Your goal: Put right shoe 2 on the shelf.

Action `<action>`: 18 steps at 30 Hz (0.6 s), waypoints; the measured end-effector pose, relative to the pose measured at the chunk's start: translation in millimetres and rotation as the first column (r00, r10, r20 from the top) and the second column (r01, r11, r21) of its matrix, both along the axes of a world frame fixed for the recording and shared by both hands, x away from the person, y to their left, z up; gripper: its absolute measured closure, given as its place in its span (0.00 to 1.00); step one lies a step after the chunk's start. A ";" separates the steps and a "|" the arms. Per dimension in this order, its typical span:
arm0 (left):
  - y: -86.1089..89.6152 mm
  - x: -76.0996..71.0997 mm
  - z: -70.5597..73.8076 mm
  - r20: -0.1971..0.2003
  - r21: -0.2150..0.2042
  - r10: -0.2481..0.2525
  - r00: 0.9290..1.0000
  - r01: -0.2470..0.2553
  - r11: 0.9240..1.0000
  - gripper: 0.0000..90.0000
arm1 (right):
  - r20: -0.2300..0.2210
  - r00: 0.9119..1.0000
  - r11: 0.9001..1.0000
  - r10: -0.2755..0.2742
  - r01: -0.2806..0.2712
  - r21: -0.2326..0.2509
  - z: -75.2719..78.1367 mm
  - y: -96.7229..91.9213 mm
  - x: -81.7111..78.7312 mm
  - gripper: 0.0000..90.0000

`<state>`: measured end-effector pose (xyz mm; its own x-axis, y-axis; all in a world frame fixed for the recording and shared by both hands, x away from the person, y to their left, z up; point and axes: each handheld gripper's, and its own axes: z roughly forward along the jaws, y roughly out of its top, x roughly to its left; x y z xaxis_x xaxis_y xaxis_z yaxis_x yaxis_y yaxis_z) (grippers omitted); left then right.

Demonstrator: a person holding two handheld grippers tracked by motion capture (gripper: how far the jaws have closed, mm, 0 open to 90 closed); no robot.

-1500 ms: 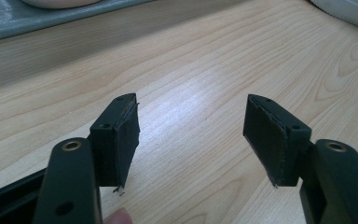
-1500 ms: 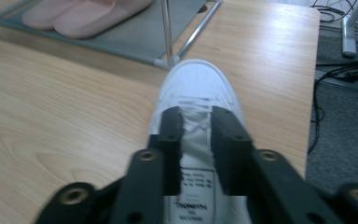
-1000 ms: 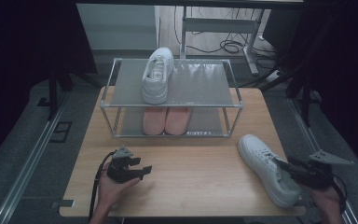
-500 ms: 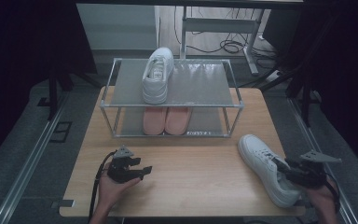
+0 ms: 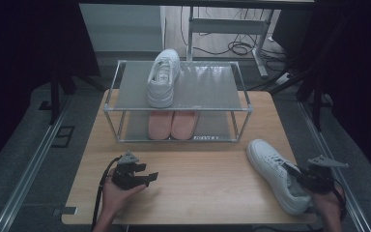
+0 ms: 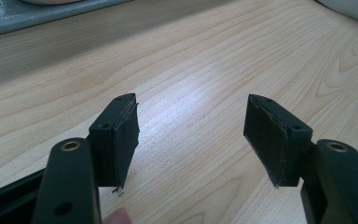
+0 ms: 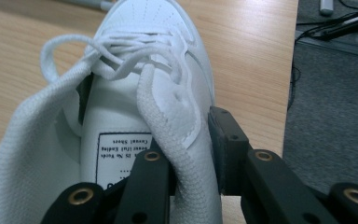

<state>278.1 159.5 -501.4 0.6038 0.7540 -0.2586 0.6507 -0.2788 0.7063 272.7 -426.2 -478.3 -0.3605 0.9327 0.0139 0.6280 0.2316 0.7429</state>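
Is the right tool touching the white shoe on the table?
Touching. In the right gripper view, the right tool pinches the shoe's side wall.

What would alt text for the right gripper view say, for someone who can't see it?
The right gripper has closed its two black jaws on the side wall of a white sneaker, one jaw inside the shoe, one outside. The shoe lies on a wooden table, laces loose, toe pointing away.

i see wood table [image 5: 207, 193]: wire rack [image 5: 125, 107] at back, white sneaker [image 5: 273, 171] lying front right.
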 end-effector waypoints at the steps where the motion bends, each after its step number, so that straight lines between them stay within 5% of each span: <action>1: 0.1 0.1 -0.1 0.000 0.000 0.000 1.000 0.000 1.000 0.40 | 0.004 1.000 1.000 0.002 -0.002 0.011 -0.3 -0.9 0.0 0.87; 15: 2.8 -0.2 1.1 0.002 -0.006 0.009 1.000 -0.009 1.000 0.40 | 0.070 0.998 0.995 0.005 -0.012 0.095 1.9 1.9 -4.1 0.89; 18: 2.9 -0.2 1.1 0.002 -0.006 0.010 1.000 -0.010 1.000 0.40 | 0.086 0.996 0.990 -0.002 -0.010 0.144 3.5 1.1 -6.7 0.89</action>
